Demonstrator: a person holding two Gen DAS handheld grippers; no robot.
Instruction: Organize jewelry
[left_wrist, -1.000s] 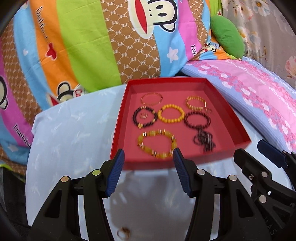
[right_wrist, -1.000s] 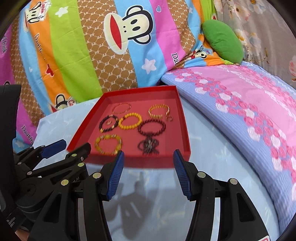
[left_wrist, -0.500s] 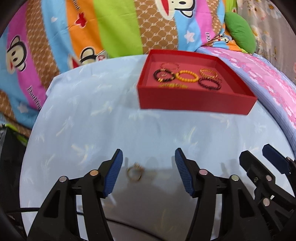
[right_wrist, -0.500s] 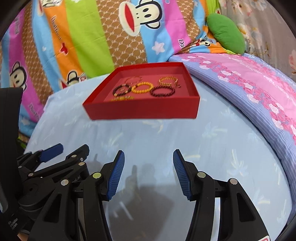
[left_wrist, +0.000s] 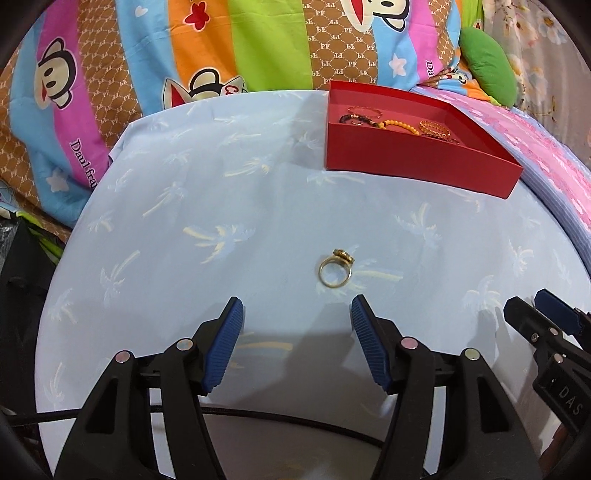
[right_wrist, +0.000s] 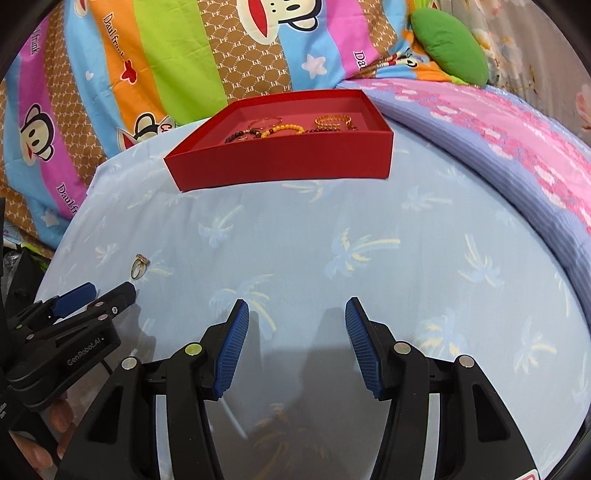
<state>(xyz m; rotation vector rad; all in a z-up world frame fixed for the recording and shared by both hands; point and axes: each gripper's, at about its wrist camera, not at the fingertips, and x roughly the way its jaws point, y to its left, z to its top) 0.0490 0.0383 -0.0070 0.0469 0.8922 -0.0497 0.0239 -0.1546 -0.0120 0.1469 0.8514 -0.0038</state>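
A gold ring (left_wrist: 335, 272) lies on the light blue cloth, a little ahead of my left gripper (left_wrist: 295, 321) and slightly right of its centre. The left gripper is open and empty. The ring also shows in the right wrist view (right_wrist: 139, 265), just ahead of the left gripper's tips (right_wrist: 107, 295). A red tray (left_wrist: 421, 158) stands further back, holding several bracelets (left_wrist: 399, 125). In the right wrist view the tray (right_wrist: 284, 158) stands straight ahead. My right gripper (right_wrist: 295, 321) is open and empty above bare cloth; its tip shows at the left wrist view's right edge (left_wrist: 543, 310).
The round table is covered by a light blue palm-print cloth (right_wrist: 369, 240). A striped cartoon quilt (left_wrist: 184, 55) lies behind it, a pink and purple blanket (right_wrist: 498, 122) at the right, and a green cushion (right_wrist: 447, 44) beyond. A black cable (left_wrist: 258, 413) runs under the left gripper.
Both grippers have pulled back and down from the tray toward the near cloth. The ring, earlier between the left fingers, now lies ahead of them. Both stay open.
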